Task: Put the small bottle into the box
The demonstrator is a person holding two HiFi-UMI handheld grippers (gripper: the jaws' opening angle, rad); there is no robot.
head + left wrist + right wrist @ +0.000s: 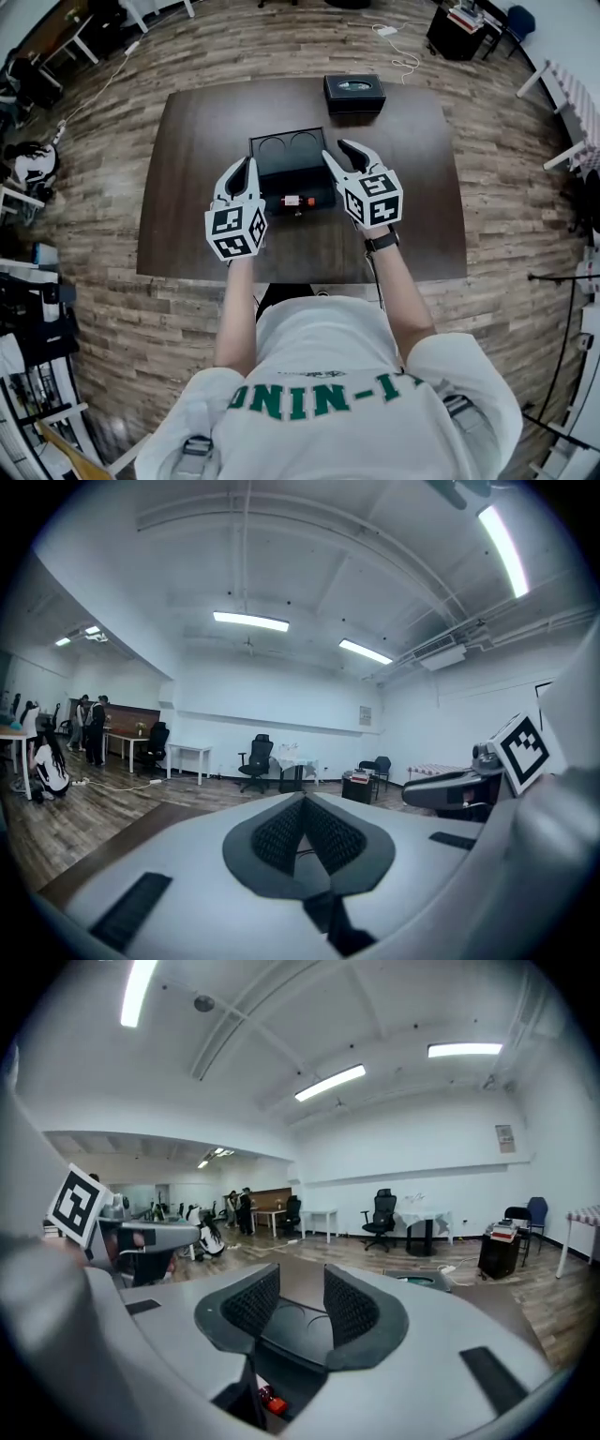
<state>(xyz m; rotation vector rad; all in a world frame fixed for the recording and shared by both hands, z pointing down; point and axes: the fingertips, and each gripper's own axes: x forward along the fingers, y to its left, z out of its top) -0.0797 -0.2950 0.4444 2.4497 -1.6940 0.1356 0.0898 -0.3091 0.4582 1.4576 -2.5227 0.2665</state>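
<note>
An open black box (289,155) with two round recesses at its far end sits mid-table. The small bottle (293,201), clear with a red cap, lies on its side in the box's near part. My left gripper (247,167) hovers at the box's left edge, its jaws shut on nothing (303,799). At the box's right edge my right gripper (338,149) is open, with only the box (298,1335) showing through the gap (300,1274). The bottle's red cap (273,1401) peeks out below the right jaws, not between them.
A closed black case (354,92) with an oval emblem lies at the dark table's (187,225) far edge. The table stands on wood flooring with a white cable (398,52) behind it. Office chairs (255,761), desks and people stand far off in the room.
</note>
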